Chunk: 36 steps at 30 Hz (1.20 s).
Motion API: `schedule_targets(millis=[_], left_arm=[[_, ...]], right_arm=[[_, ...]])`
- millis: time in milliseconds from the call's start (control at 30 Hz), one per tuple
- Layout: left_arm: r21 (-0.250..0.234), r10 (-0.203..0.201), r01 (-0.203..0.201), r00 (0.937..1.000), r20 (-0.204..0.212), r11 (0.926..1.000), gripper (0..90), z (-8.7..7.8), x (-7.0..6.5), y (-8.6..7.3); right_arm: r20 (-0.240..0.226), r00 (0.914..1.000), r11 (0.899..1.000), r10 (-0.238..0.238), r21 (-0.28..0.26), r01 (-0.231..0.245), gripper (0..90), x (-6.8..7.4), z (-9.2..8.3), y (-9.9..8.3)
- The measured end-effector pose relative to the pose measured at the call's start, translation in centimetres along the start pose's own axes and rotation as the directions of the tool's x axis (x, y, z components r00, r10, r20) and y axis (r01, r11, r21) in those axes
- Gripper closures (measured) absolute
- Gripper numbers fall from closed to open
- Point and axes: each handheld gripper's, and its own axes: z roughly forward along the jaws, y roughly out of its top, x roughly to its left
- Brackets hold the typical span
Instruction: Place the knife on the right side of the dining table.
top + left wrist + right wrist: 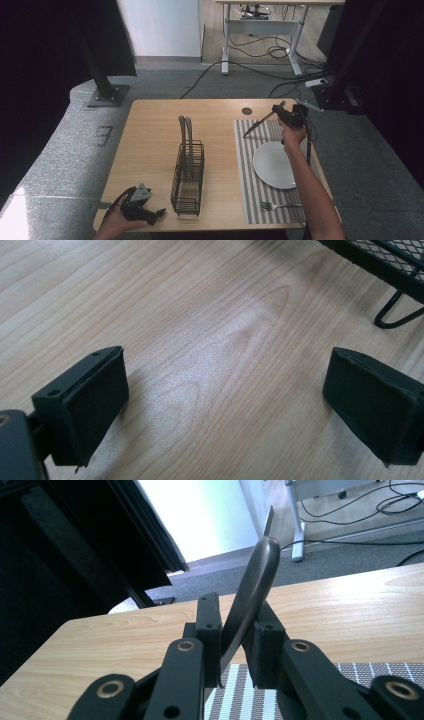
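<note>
My right gripper (285, 113) hovers over the far end of the striped placemat (248, 175), at the table's far right. A dark-handled knife (260, 122) sits between its jaws, and both pads touch the handle (250, 600). The blade slants down to the left, its tip near the placemat's far left corner. At the near left edge of the table, my left gripper (150, 214) lies low in a hand. Its jaws stand wide apart, and between them (225, 390) is bare wood only.
A black wire cutlery caddy (188, 177) holding tall utensils stands mid-table, just right of my left gripper; its foot (395, 310) shows in the left gripper view. A white plate (274, 165) and a fork (277, 205) lie on the placemat. A round cable hole (247, 111) is at the back.
</note>
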Motion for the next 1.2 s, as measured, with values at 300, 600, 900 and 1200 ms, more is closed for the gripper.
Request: schedule_targets(millis=[300, 600, 900, 1200], left_arm=[[0.0, 0.0, 0.0, 1.0, 0.0, 1.0, 4.3, 0.0, 0.0, 0.0], [0.0, 0.0, 0.0, 1.0, 0.0, 1.0, 4.2, 0.0, 0.0, 0.0], [0.0, 0.0, 0.0, 1.0, 0.0, 1.0, 4.3, 0.0, 0.0, 0.0], [0.0, 0.0, 0.0, 1.0, 0.0, 1.0, 4.3, 0.0, 0.0, 0.0]], right_arm=[[0.034, 0.9992, 1.0, -0.02, 0.01, 0.02, 75.9, -0.3, -0.2, -0.2], [0.052, 0.9985, 1.0, -0.016, 0.013, 0.015, 73.4, -1.4, -0.6, -0.7], [0.066, 0.9972, 0.999, -0.037, 0.027, 0.035, 70.6, -2.0, -0.9, -1.1], [0.084, 0.9959, 0.999, -0.035, 0.038, 0.032, 68.6, -2.6, -1.0, -1.3]])
